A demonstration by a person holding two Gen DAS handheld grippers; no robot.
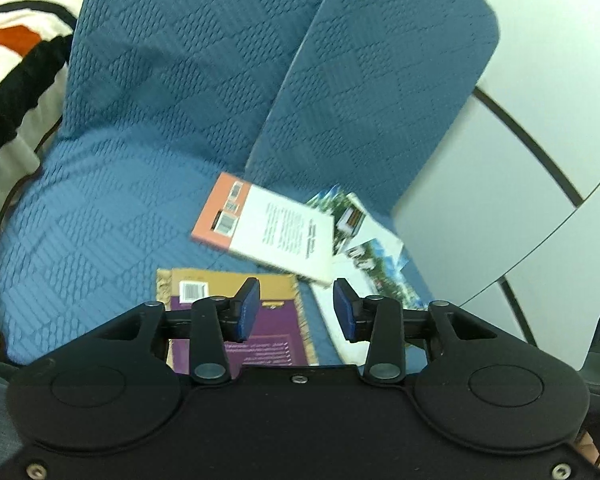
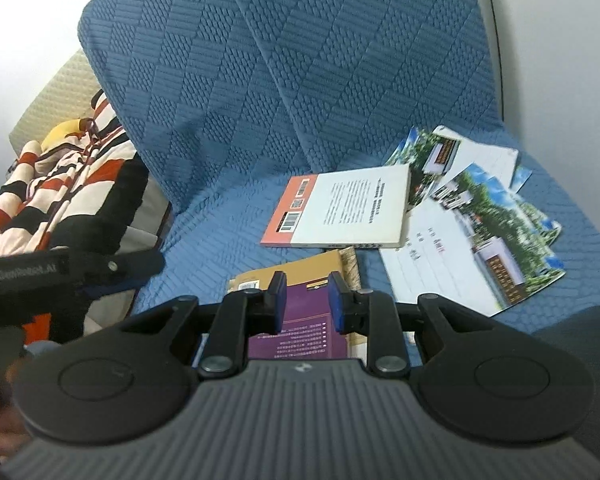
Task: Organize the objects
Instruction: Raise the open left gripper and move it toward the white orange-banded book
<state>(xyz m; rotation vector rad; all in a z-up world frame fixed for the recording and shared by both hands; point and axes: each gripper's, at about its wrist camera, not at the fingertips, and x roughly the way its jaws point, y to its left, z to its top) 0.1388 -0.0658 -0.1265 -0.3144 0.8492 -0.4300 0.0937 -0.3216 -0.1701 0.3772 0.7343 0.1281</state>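
Fingers of the left gripper (image 1: 296, 306) stand parted with nothing between their blue pads; the right gripper (image 2: 305, 302) is narrower, also holding nothing. Both hang above a purple book (image 2: 300, 320) with a tan border, lying on the blue sofa cover (image 1: 140, 120); gripper bodies hide its near half. Just behind the purple book lies a white book (image 2: 348, 208) with a salmon strip, back cover up, its print too blurred to read. Beside the white book, partly tucked under it, photo leaflets (image 2: 480, 216) fan out. Far from the purple book, a striped blanket (image 2: 72, 184) is cut off at the frame edge.
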